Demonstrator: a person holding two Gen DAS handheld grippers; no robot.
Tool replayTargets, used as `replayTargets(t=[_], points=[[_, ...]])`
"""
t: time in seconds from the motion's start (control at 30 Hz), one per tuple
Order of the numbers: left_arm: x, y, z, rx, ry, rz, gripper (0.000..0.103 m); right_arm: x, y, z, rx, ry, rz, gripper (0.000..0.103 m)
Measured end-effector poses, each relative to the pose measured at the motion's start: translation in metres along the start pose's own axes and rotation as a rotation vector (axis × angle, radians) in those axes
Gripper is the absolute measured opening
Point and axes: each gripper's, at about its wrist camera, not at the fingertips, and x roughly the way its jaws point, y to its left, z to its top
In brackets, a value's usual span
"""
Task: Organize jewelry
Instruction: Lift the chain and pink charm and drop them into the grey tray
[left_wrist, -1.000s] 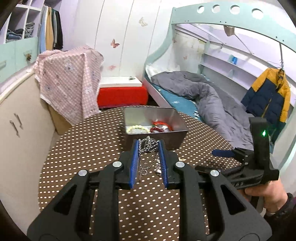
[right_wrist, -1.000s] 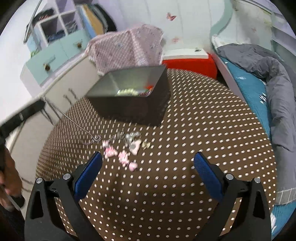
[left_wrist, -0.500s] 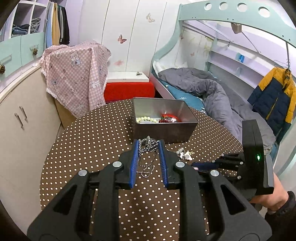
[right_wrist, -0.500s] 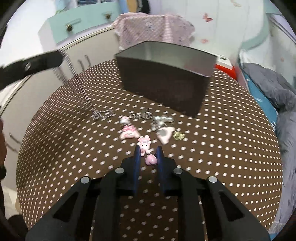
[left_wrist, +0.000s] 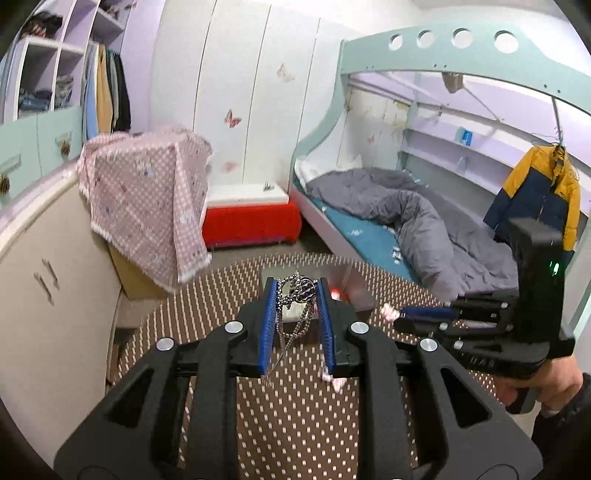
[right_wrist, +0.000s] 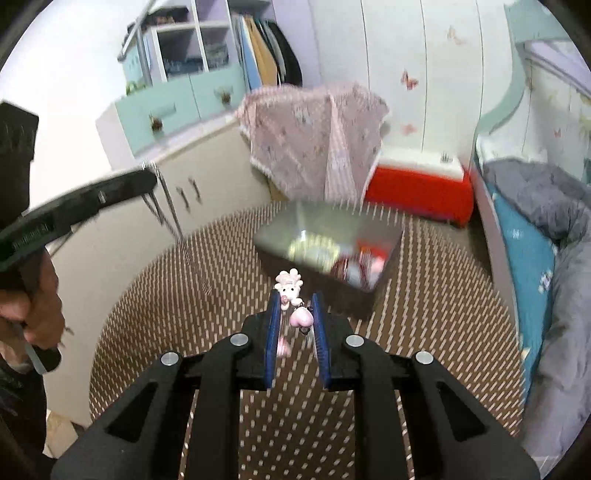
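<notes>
Now, the silver ball-chain necklace (left_wrist: 297, 295) is bunched in a tangled knot with a dark metal bead cluster at the top, loose strands dangling below it, pinched between the nearly closed blue-padded jaws of the left gripper (left_wrist: 295, 295) above the table. Over on the other side, the pink charm bracelet (right_wrist: 293, 301), with a little white-and-pink animal figure and a glossy pink heart, sits clamped between the narrow-set blue pads of the right gripper (right_wrist: 295, 306), more pink charms hanging blurred underneath. Beyond both lies the grey rectangular metal tin (right_wrist: 384, 236), holding a pale bead bracelet and red pieces, smeared by motion. It rests on the round brown table with white polka dots (right_wrist: 424, 295). A hand (right_wrist: 33, 310) grips the left tool's handle.
</notes>
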Motion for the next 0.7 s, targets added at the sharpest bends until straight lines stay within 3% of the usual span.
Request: replayTargets(t=[0.33, 0.7], points=[[0.007, -0.012, 0.055, 0.05, -0.085, -0.024, 0.021, -0.015, -0.013, 0.079, -0.029, -0.138, -0.029, 0.016], [0.044, -0.016, 0.08, 0.037, -0.061, -0.049, 0.021, -0.003, -0.037, 0.097, 0.036, -0.128, -0.016, 0.016]])
